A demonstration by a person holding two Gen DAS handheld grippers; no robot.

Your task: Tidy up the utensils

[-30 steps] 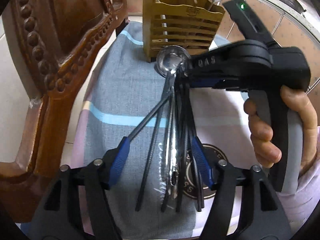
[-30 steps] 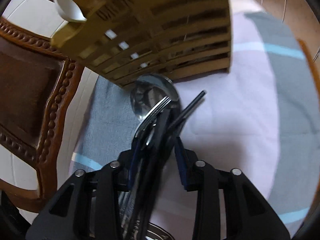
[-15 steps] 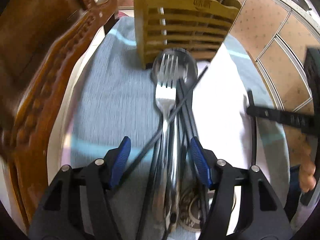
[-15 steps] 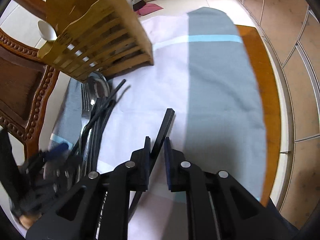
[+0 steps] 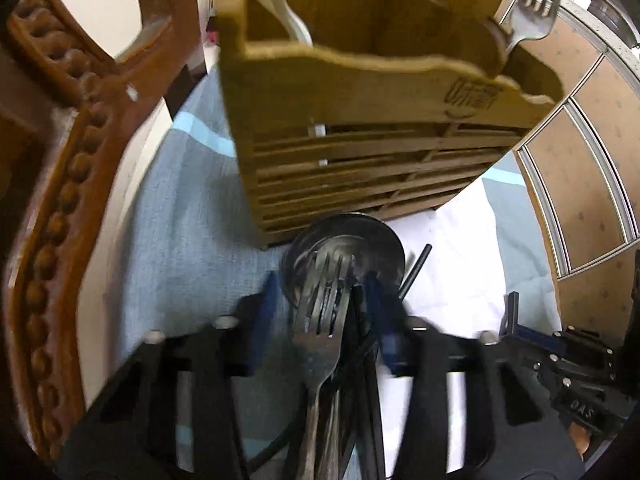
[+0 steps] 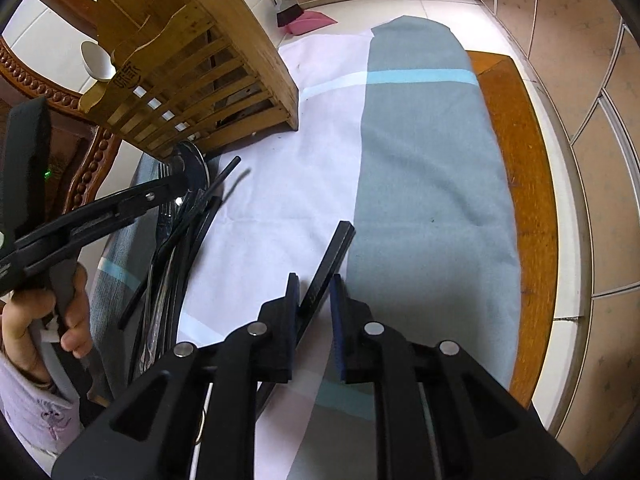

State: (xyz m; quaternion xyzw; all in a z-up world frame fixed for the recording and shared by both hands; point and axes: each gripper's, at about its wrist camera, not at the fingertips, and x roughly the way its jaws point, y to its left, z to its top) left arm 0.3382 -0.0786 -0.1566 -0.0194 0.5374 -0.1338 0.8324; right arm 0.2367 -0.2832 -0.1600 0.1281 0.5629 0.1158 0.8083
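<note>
My bench (image 6: 516,152) is brown wood, bare only along its edge beyond a cloth (image 6: 420,152) of grey, white and pale blue bands. On the cloth I see a slatted wooden caddy (image 6: 208,72) standing upright. Just before the caddy's foot lies a pile of utensils (image 6: 176,236): a fork (image 5: 324,320), a spoon bowl (image 5: 360,236) and black chopsticks.
</note>
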